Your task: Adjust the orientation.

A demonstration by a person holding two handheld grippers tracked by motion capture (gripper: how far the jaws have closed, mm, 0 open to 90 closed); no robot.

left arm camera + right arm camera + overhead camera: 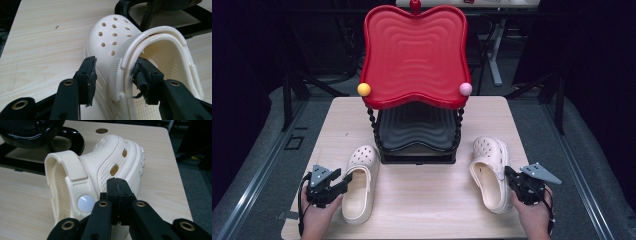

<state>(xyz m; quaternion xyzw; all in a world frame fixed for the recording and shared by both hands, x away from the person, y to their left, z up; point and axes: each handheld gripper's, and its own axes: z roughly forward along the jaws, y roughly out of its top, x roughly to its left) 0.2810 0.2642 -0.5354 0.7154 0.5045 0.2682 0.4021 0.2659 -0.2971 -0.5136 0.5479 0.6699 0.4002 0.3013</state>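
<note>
Left tongs [113, 75] stand open astride the wall of the left clog [360, 181] on the counter [422, 210], right tongs [119, 192] pinched shut, empty, beside the right clog [100, 172]; I'd reopen them, straddle its wall squarely.

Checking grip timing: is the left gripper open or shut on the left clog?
Open. In the left gripper view the left gripper straddles the left clog wall, with gaps beside both pads.
</note>
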